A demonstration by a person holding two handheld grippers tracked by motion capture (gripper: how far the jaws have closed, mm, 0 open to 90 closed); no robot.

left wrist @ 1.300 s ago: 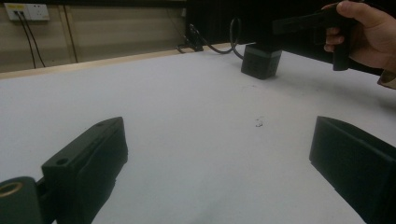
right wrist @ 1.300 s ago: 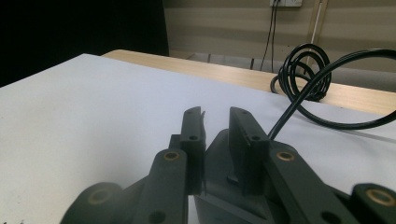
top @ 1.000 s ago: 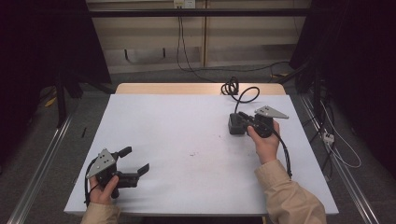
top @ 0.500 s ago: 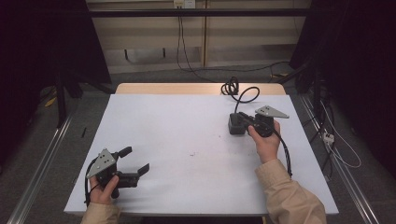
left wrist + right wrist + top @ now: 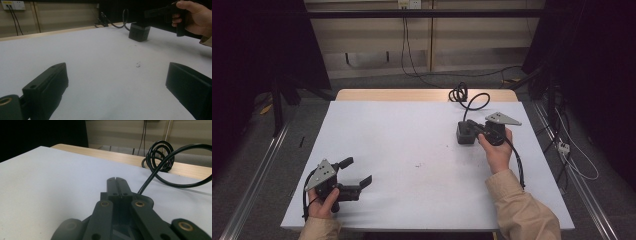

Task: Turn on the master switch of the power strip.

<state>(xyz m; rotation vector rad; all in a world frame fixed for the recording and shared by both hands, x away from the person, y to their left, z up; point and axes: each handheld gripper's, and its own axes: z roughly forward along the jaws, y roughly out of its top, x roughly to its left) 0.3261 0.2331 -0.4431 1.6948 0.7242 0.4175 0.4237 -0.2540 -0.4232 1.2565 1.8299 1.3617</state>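
On the white table (image 5: 412,125) my left gripper (image 5: 358,171) lies low near the front left corner, held by a hand. Its jaws stand wide open in the left gripper view (image 5: 117,72), with bare tabletop between them. My right gripper (image 5: 464,133) rests on the table at the right, held by a hand in a beige sleeve (image 5: 522,210). Its jaws have just been closing and now meet tip to tip (image 5: 116,181) with nothing between them. The left gripper view shows that right gripper (image 5: 140,31) farther off, its black tip on the table.
A black cable coils (image 5: 458,92) on the bare wooden strip (image 5: 392,95) at the table's far edge, and it loops close behind the right gripper (image 5: 160,155). A small dark speck (image 5: 418,165) marks the middle of the tabletop. Dark floor and rails surround the table.
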